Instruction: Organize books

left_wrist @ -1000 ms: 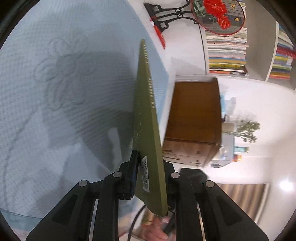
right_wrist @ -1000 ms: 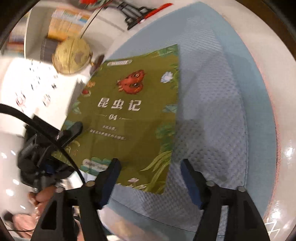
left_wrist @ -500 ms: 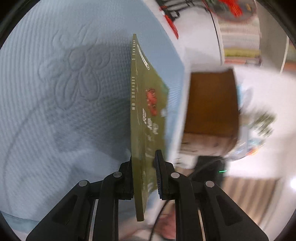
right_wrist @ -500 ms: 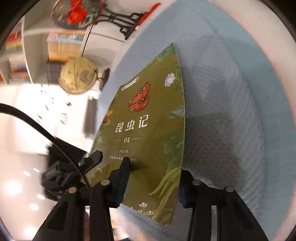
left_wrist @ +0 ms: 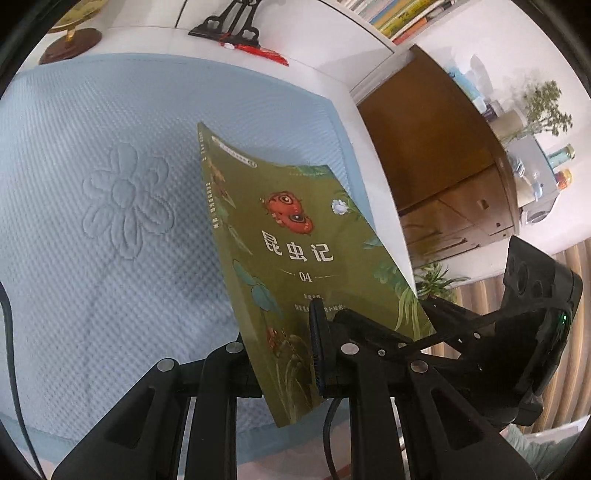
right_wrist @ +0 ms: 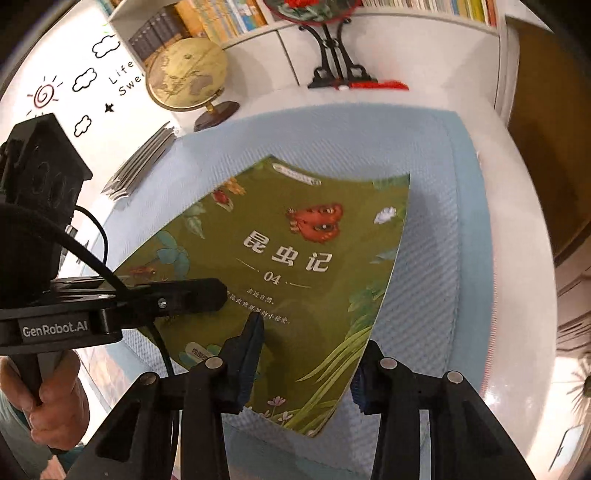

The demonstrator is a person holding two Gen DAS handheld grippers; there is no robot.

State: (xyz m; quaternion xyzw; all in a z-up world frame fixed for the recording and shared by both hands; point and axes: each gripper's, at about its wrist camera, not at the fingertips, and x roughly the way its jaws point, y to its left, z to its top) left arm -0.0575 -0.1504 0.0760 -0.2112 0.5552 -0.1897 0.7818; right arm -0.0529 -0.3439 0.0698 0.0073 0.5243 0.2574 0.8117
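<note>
A thin green book (left_wrist: pixel 295 251) with a red butterfly and white Chinese title is held tilted above the light-blue mat (left_wrist: pixel 110 184). My left gripper (left_wrist: pixel 284 350) is shut on the book's lower spine edge. In the right wrist view the same book (right_wrist: pixel 295 266) fills the middle, with the left gripper's finger (right_wrist: pixel 184 295) lying on its cover. My right gripper (right_wrist: pixel 303 369) is open, its jaws set around the book's lower right corner, one finger over the cover and the other beyond the edge.
A gold globe (right_wrist: pixel 184 74) and a black fan stand (right_wrist: pixel 336 62) sit at the back of the white table (right_wrist: pixel 509 295). A stack of thin books (right_wrist: pixel 140 162) lies at the left. Bookshelves (right_wrist: pixel 229 18) run behind. A brown cabinet (left_wrist: pixel 443 155) stands to the right.
The book has turned from edge-on to cover-up in the left wrist view. The right gripper has come closer and now straddles the book's lower right corner.
</note>
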